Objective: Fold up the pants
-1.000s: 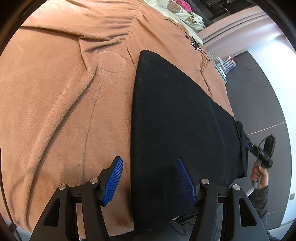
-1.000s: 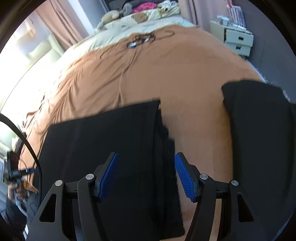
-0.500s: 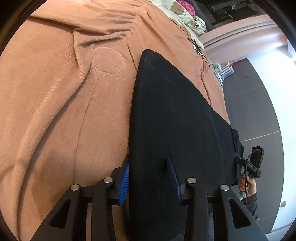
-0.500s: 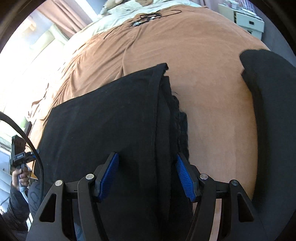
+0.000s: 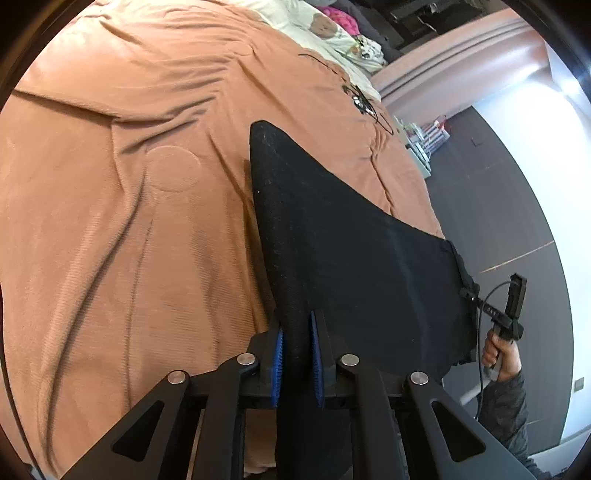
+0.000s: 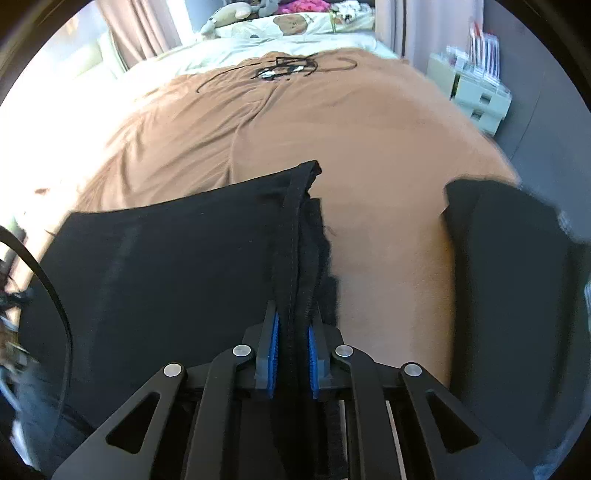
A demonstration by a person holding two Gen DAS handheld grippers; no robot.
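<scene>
**Both grippers pinch the black pants on the bed**

The black pants lie across an orange-brown blanket, filling the lower centre and right of the left wrist view and the lower left of the right wrist view. In the left wrist view the left gripper is closing, its blue pads pressing a raised fold of the fabric at bottom centre. In the right wrist view the right gripper is closing on the stitched edge of the pants, with cloth bunched between its pads. A second dark garment lies at the right of that frame, apart from the pants. A tangle of black cable rests on the blanket near the top, before white bedding.
</scene>
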